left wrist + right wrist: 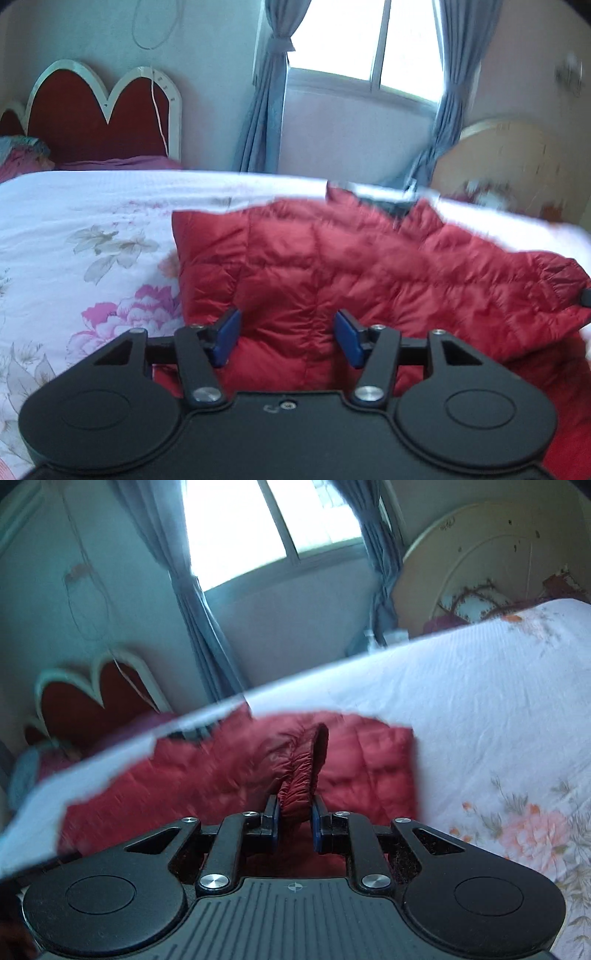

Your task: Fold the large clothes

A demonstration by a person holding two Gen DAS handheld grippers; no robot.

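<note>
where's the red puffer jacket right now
The red puffer jacket lies spread on the floral bedsheet, ahead of the open left gripper; the right gripper pinches its elastic cuff.

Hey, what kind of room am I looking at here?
Most likely a home bedroom: a bed under a floral sheet, a red heart-shaped headboard against the wall, and a curtained window. A red puffer jacket lies on the bed.

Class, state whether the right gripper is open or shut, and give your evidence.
Shut on the jacket: the right gripper has its blue pads pinching a gathered red cuff between them.
</note>
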